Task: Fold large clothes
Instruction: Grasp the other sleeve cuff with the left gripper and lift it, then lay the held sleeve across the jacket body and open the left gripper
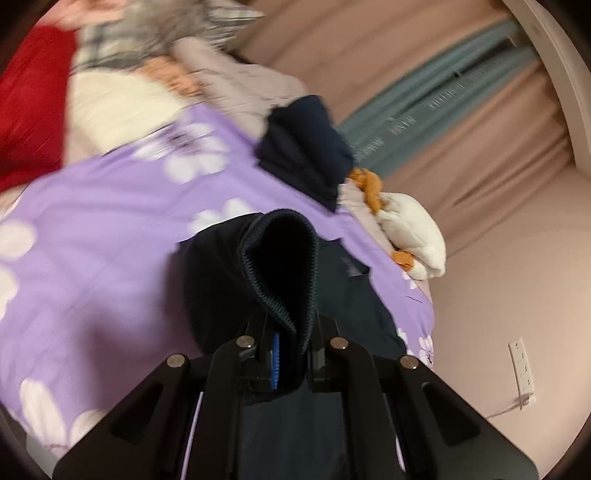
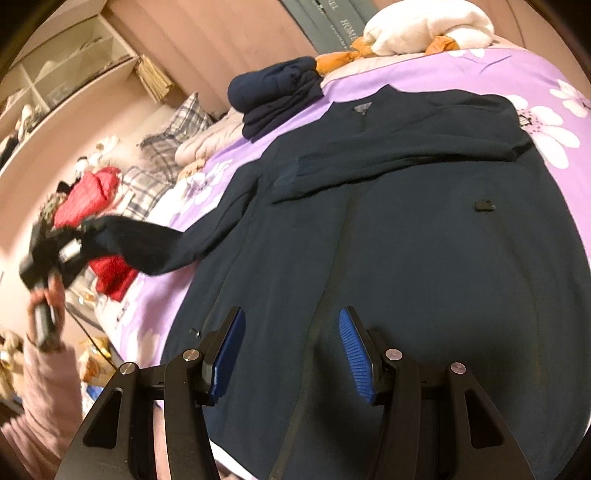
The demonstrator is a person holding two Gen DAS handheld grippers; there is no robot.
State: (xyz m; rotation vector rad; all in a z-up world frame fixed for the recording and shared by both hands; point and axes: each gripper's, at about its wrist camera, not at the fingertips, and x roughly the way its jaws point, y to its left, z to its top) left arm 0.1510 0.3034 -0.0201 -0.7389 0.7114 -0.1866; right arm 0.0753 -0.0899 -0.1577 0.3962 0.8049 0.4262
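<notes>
One bed (image 2: 517, 70) with a purple flowered cover carries a dark jacket (image 2: 406, 240) spread flat across its middle. Left hand-held gripper (image 1: 291, 363) is clamped on the jacket's sleeve cuff (image 1: 280, 258), lifted off the bed's edge; right hand-held gripper (image 2: 291, 354) hovers half-wide, empty, above the jacket.

Left gripper (image 1: 291, 354) jaws clamp navy sleeve cuff (image 1: 280, 266).

The purple bedspread (image 2: 461, 70) with white flowers is the landmark. At its far edge lies a white and orange plush toy (image 2: 424, 26). Beside that toy sits a folded dark blue pile (image 2: 277, 88). Plaid pillows (image 2: 173, 133) and a red garment (image 2: 92, 195) lie further along the bedspread's edge.
</notes>
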